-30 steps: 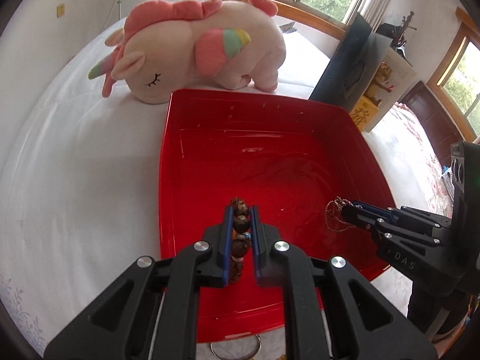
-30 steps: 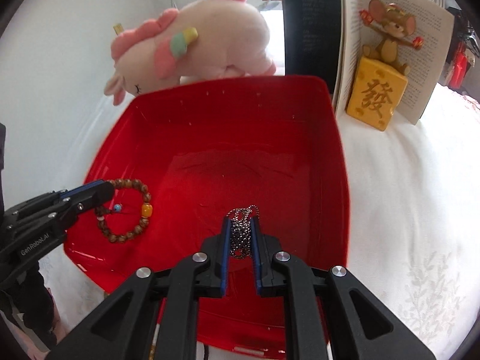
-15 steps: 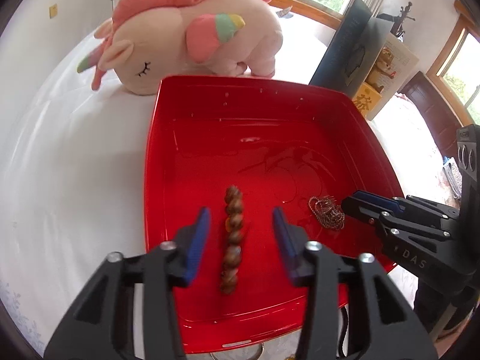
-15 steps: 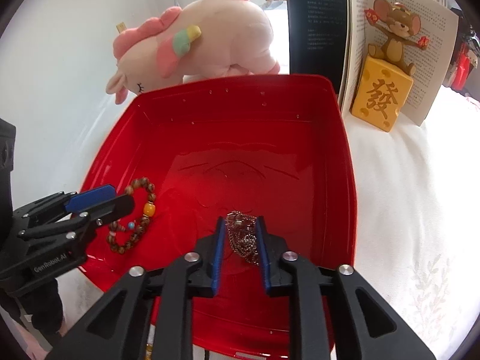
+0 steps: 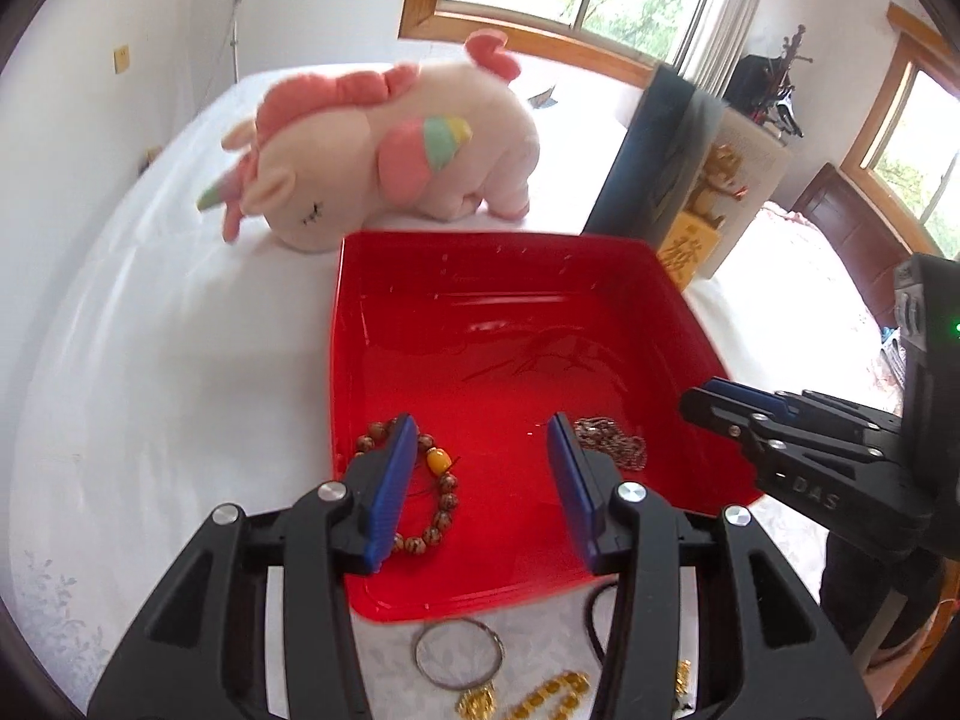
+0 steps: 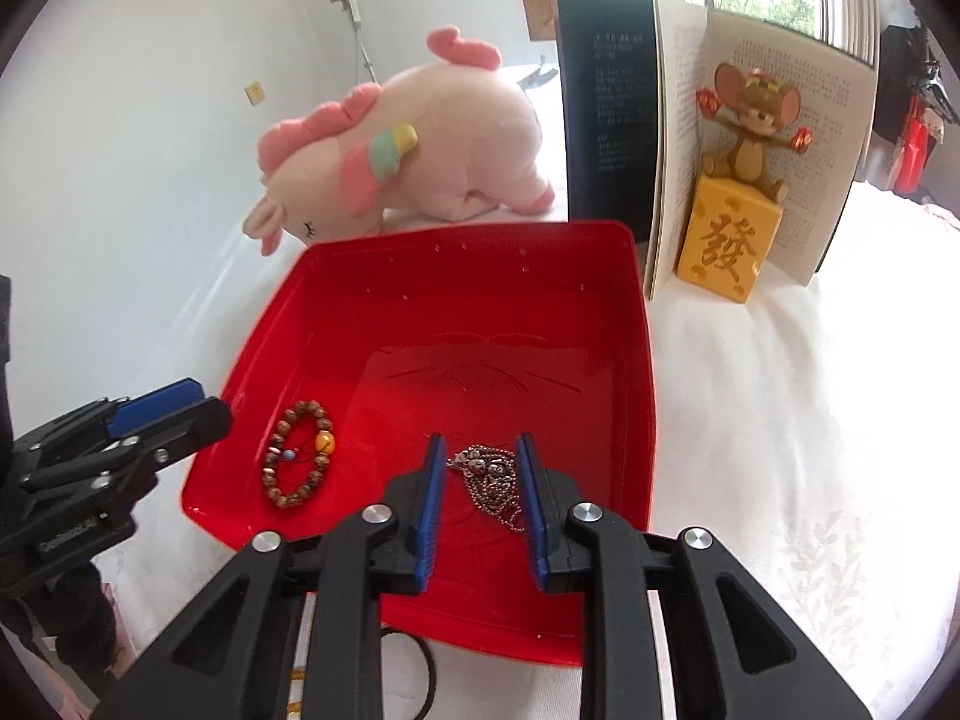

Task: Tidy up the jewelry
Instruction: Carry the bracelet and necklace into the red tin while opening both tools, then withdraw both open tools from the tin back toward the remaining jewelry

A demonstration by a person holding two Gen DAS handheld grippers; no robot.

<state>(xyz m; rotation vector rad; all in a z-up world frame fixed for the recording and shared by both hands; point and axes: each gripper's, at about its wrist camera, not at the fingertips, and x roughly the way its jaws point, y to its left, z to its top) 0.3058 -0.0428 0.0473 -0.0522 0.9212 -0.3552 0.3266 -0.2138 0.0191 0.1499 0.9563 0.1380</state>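
Left hand-held gripper (image 5: 483,468): jaws now spread wide and holding nothing, where a second ago they were clamped on the beads.
Bead bracelet (image 6: 298,461): dropped and lying flat as an open loop on the floor of the red tray (image 6: 639,360), near-left corner, no longer pinched into a strand.
Right hand-held gripper (image 6: 477,492): jaws parted too, a moderate gap, nothing gripped; a moment back they were closed on the chain.
Silver chain necklace (image 6: 492,480): released, heaped on the tray floor between the right fingers but free of them.
What it means: two pieces delivered at once, both resting inside the tray, well apart from each other.
Still to go: a silver bangle (image 5: 459,654) and gold-coloured pieces (image 5: 540,693) lie on the bed just outside the tray's near rim.
Likely next: both grippers look free to pull back for those.
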